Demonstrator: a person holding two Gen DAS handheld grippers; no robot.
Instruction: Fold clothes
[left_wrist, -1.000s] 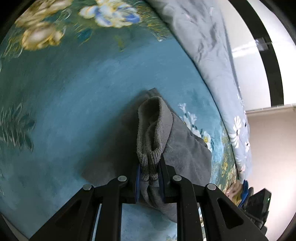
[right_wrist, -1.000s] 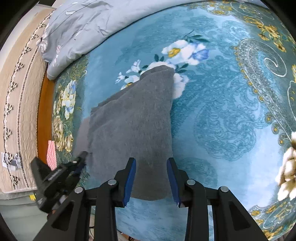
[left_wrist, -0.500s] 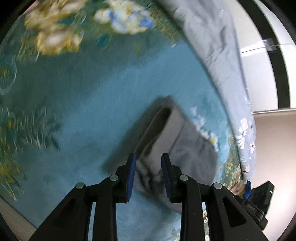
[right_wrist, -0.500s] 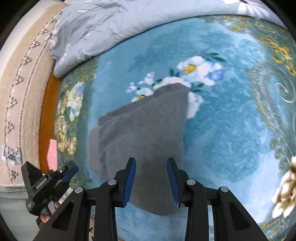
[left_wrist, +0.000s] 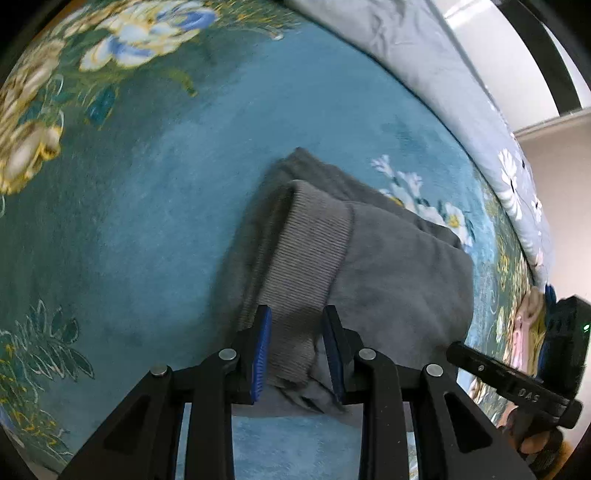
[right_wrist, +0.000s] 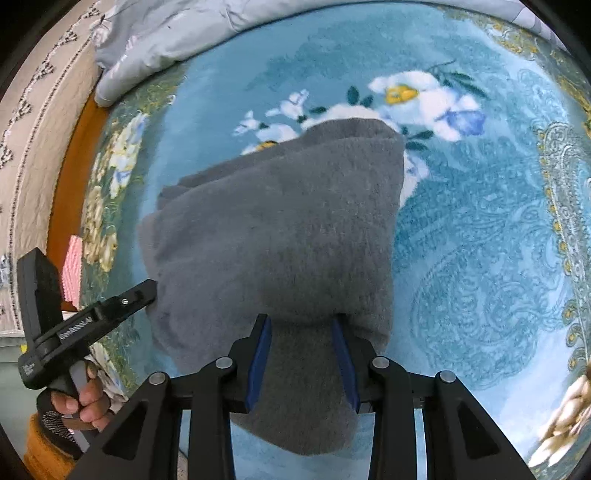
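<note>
A grey fleece garment lies folded on the teal floral blanket. In the left wrist view its ribbed cuff lies on top of the grey garment, running back between my fingers. My left gripper is open, its blue pads either side of the cuff with gaps showing. My right gripper is also open, low over the near edge of the fold. Each tool shows in the other's view: the left gripper at the garment's left side, the right gripper at lower right.
A pale grey flowered quilt is bunched along the far side of the blanket. A wooden bed edge, a pink item and a beige patterned cover lie to the left. A hand holds the left tool.
The left gripper was shut on the ribbed cuff a second ago and has since opened. The cuff now rests on the fold. Both views have drawn closer to the garment.
</note>
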